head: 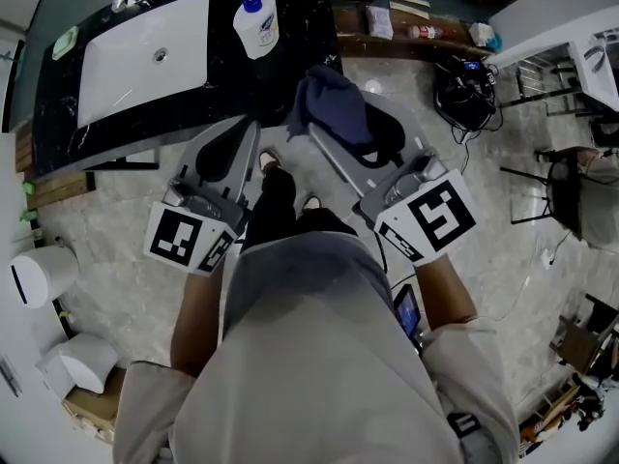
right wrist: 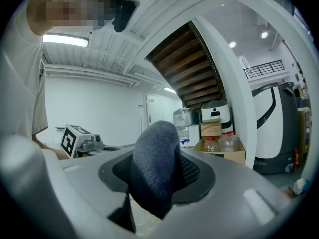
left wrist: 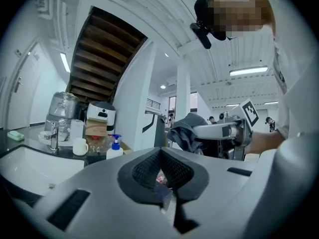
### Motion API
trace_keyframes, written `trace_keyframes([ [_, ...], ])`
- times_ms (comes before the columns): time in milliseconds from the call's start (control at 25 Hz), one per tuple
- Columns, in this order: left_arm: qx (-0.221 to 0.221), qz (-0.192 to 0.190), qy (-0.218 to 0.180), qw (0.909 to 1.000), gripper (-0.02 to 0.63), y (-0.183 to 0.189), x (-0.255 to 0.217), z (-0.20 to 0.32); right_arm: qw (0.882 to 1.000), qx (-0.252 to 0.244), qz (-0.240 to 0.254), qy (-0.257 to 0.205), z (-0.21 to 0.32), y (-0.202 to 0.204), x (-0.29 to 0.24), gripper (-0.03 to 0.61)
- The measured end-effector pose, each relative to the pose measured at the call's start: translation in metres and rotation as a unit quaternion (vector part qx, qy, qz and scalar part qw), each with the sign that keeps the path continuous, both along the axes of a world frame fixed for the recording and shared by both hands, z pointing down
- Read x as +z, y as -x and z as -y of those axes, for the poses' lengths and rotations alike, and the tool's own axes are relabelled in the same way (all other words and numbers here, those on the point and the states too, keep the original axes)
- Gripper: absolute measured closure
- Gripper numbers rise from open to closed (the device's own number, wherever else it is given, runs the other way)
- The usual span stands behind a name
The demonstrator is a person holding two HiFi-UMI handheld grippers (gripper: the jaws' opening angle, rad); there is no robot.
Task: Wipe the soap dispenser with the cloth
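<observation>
far left: glossy white rectangular sink [head: 145, 51] sunk in a black marbled counter [head: 290, 75]. smooth grey plastic left gripper [head: 250, 129], ribbed black pads pressed fully together, nothing in them. white plastic soap dispenser bottle [head: 256, 22] with blue pump standing on the counter just right of the sink, apart from both grippers; label print too small to read. grey right gripper [right wrist: 159, 156] clamped on a fuzzy dark blue cloth [head: 334, 104], bunched up. white mug [left wrist: 79, 146] visible only from the left gripper view.
</observation>
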State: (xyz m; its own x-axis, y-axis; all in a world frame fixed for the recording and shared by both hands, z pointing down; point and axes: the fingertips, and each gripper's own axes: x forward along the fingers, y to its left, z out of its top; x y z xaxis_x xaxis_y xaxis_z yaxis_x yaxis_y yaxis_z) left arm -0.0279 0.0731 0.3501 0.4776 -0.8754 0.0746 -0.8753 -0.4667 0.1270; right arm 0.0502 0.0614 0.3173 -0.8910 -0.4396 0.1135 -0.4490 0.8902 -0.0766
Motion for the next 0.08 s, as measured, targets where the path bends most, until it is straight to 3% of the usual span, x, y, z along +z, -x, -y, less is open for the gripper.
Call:
trace_keyframes([
  [80,-0.001,-0.004,-0.001,1.0000,0.607,0.0014,-0.0014,0.0002,1.000,0.003,-0.001,0.001,-0.0006,0.0007,0.0002,0.410],
])
